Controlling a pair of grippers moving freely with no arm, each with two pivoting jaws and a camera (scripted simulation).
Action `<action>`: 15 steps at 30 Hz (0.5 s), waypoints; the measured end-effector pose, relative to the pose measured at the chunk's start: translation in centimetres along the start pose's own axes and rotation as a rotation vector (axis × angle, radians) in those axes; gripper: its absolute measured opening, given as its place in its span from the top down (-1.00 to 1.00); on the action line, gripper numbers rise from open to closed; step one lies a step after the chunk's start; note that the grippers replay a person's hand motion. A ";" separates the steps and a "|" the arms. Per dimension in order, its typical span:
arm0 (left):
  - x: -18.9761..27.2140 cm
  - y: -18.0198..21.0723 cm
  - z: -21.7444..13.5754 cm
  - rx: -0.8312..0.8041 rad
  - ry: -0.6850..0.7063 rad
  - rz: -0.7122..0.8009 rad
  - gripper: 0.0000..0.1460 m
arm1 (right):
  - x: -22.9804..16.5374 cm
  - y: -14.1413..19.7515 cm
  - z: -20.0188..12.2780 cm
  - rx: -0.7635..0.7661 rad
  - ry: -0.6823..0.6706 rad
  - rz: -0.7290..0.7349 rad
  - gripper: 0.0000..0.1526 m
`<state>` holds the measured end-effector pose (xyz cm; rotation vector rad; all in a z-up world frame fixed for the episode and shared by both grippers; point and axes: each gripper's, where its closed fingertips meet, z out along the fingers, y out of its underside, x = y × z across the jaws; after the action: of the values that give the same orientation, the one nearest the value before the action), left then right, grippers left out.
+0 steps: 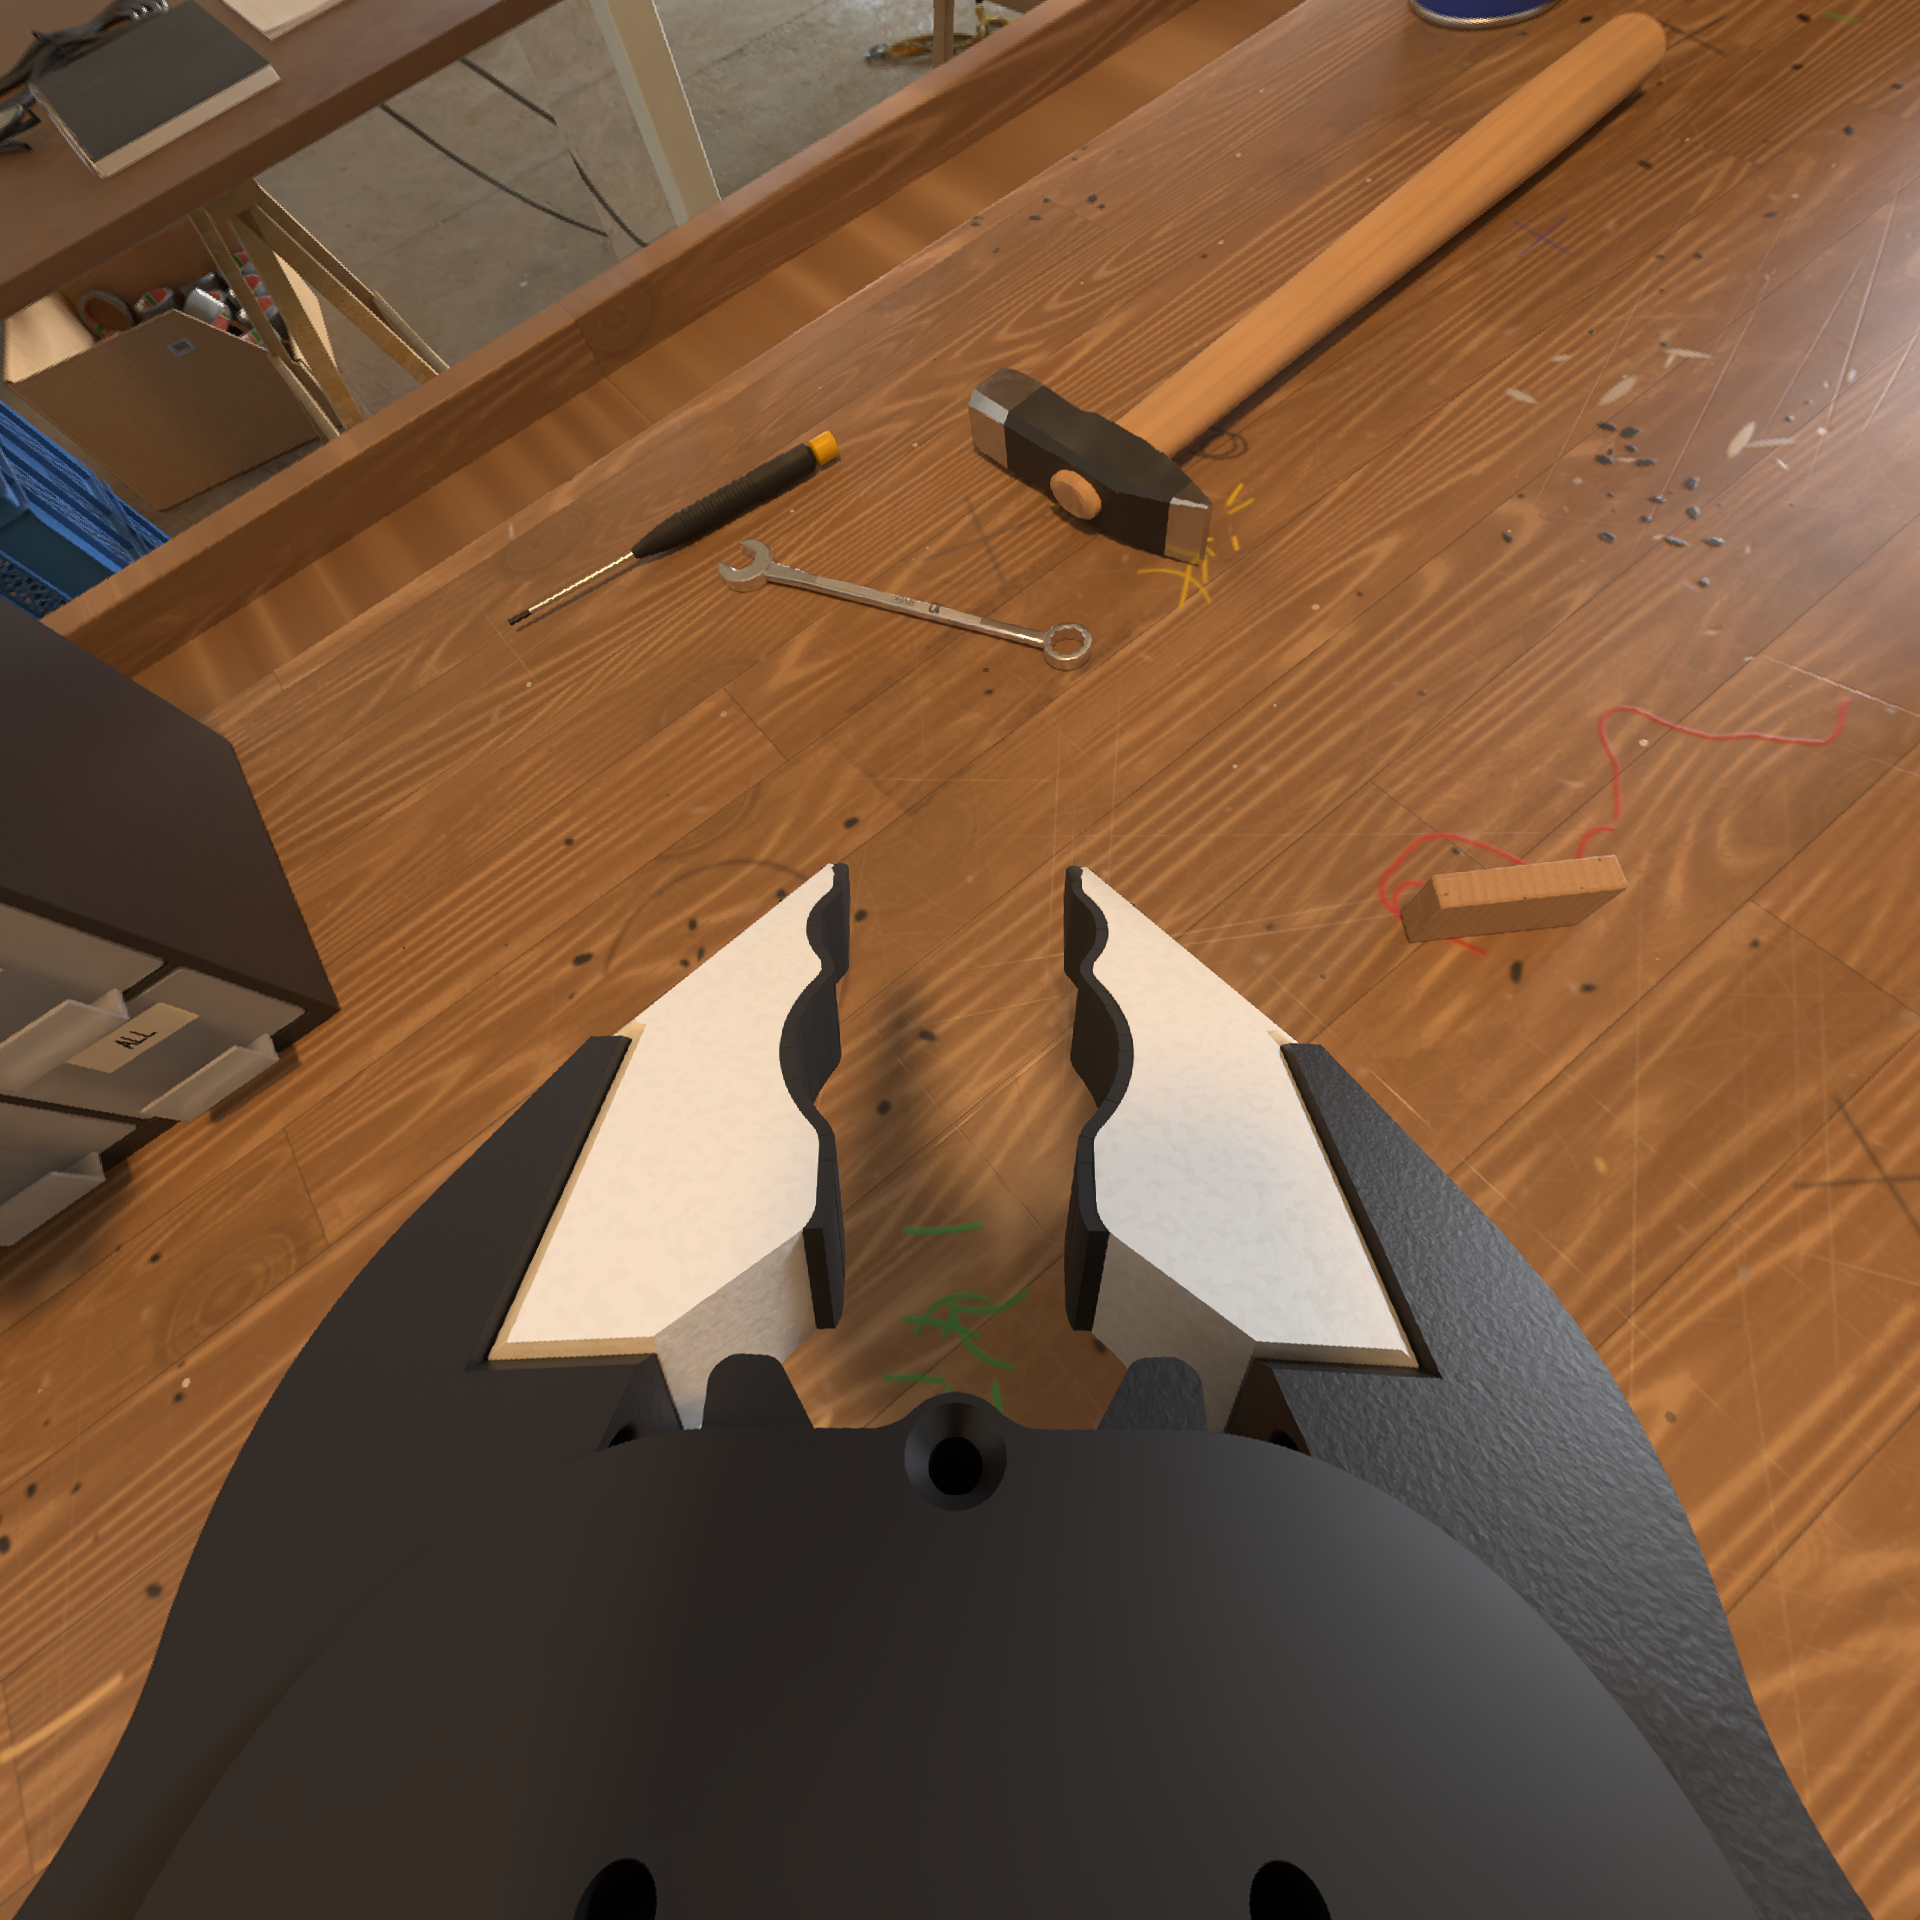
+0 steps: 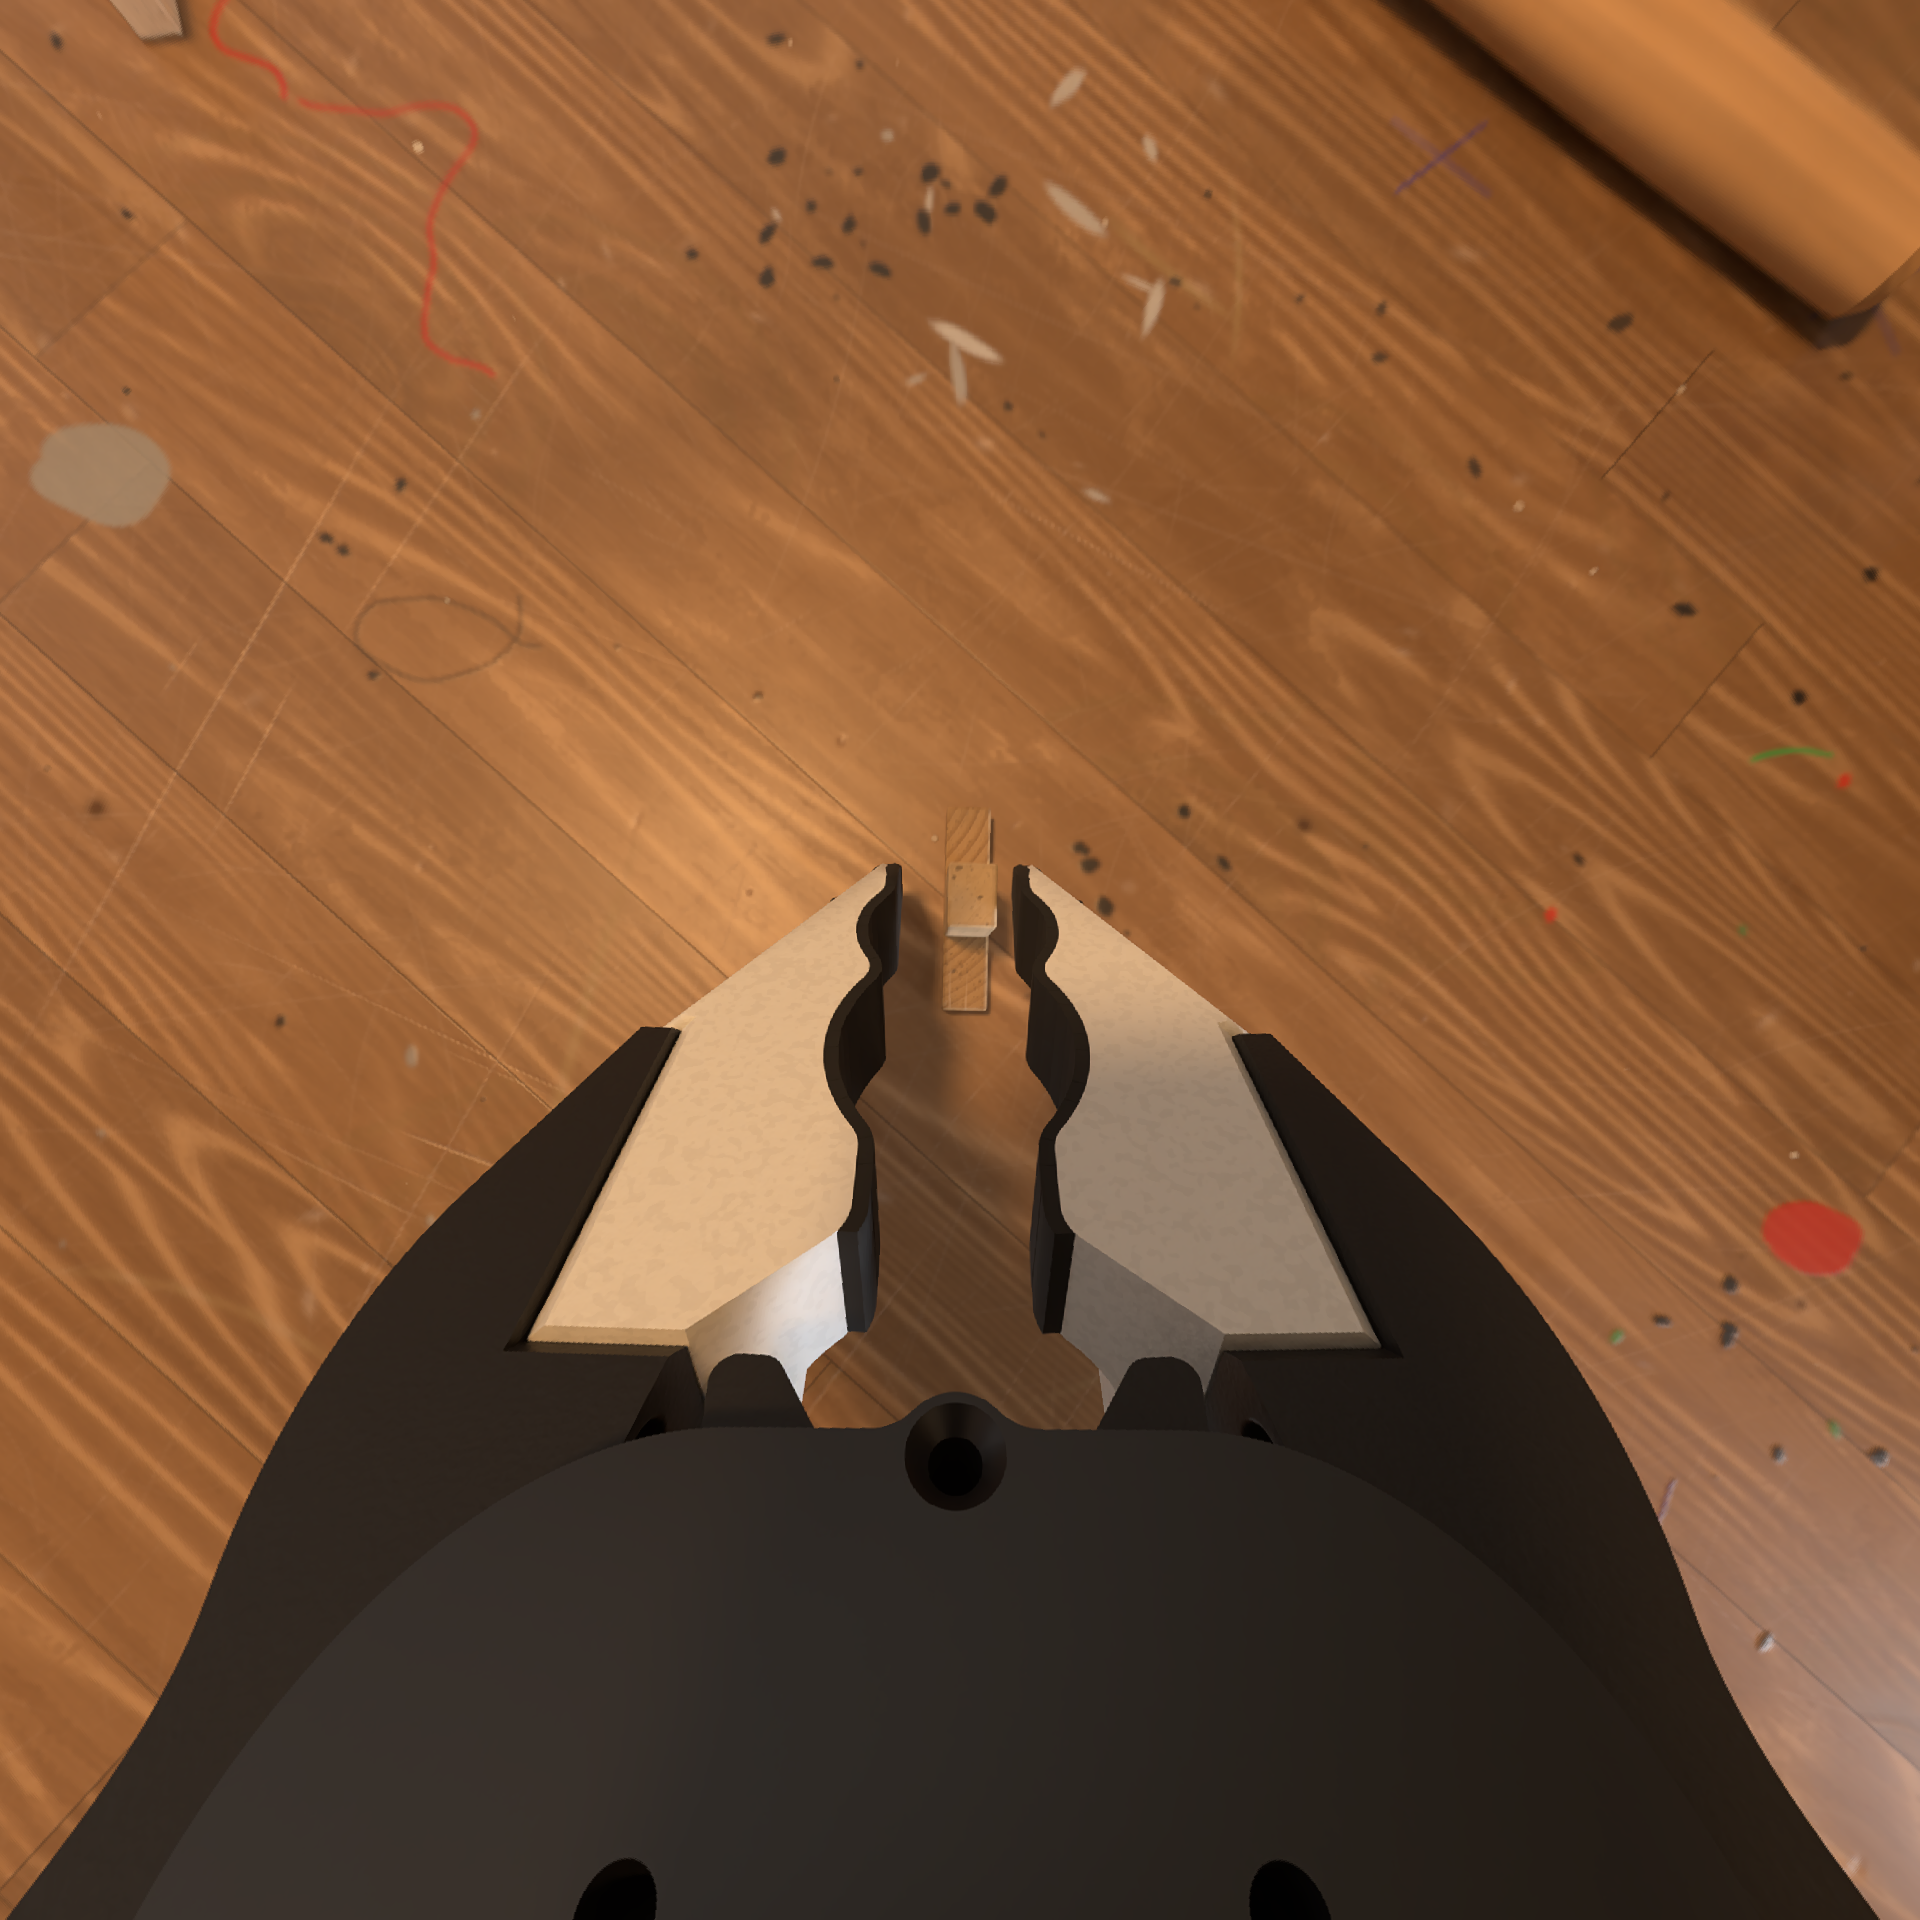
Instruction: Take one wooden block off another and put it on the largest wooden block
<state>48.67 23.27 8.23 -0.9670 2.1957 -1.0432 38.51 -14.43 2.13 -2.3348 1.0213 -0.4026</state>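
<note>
In the right wrist view a small wooden block (image 2: 971,896) sits on top of a narrow wooden strip (image 2: 965,979) lying on the workbench. My right gripper (image 2: 956,873) is open, with its fingertips on either side of the small block and a thin gap on each side. In the left wrist view the largest wooden block (image 1: 1512,896), a flat slab, lies on the bench to the right of my left gripper (image 1: 958,873), which is open and empty above bare wood. A pale corner of a block (image 2: 156,16) shows at the top left of the right wrist view.
A hammer (image 1: 1091,462) with a long wooden handle (image 2: 1704,135), a screwdriver (image 1: 717,504) and a wrench (image 1: 904,603) lie farther off. A dark drawer cabinet (image 1: 125,883) stands at the left. A red thread (image 1: 1621,790) curls by the slab. The bench's raised edge (image 1: 520,332) runs along the back.
</note>
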 end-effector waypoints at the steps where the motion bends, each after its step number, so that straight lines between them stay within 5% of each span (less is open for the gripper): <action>1: 0.0 0.0 0.0 0.000 -0.001 -0.001 0.44 | 0.1 -0.3 -0.2 0.007 0.005 -0.004 0.72; 8: -0.1 0.0 0.0 -0.003 0.000 0.002 0.44 | 0.0 0.0 -0.4 0.000 -0.027 0.029 0.49; 15: -0.1 0.1 0.0 -0.006 -0.001 0.002 0.43 | 0.3 0.1 0.1 -0.015 0.004 0.002 0.89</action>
<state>48.70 23.34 8.14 -0.9677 2.2003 -1.0356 38.70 -14.64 2.01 -2.3474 1.0313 -0.4001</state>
